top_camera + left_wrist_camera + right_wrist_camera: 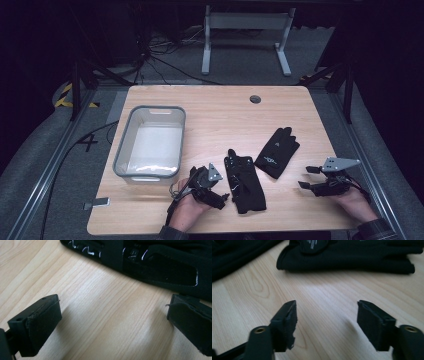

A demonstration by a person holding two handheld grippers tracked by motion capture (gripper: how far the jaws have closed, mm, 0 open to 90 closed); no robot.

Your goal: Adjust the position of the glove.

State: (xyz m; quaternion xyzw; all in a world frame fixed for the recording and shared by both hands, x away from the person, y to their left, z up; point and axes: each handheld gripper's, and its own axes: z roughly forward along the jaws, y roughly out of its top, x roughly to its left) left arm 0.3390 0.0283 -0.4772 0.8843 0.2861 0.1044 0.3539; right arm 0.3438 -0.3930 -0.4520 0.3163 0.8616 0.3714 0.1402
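The wooden table (210,115) holds an empty bin (150,142) at the left. Two black gloves lie beside it: near glove (244,182), far glove (277,151). Left gripper (222,196) and right gripper (306,176) gape wide, holding nothing. Nothing looks packed yet.

Two black fabric gloves on the light wooden table.

Near black fabric glove (244,182) lies flat, fingers pointing away; second black fabric glove (277,145) with white logo lies flat, tilted right, just beside it.

Each black tool (224,196) (306,177) has 2 padded jaws, a grey 3-cornered plate and brass-ringed screw holes.
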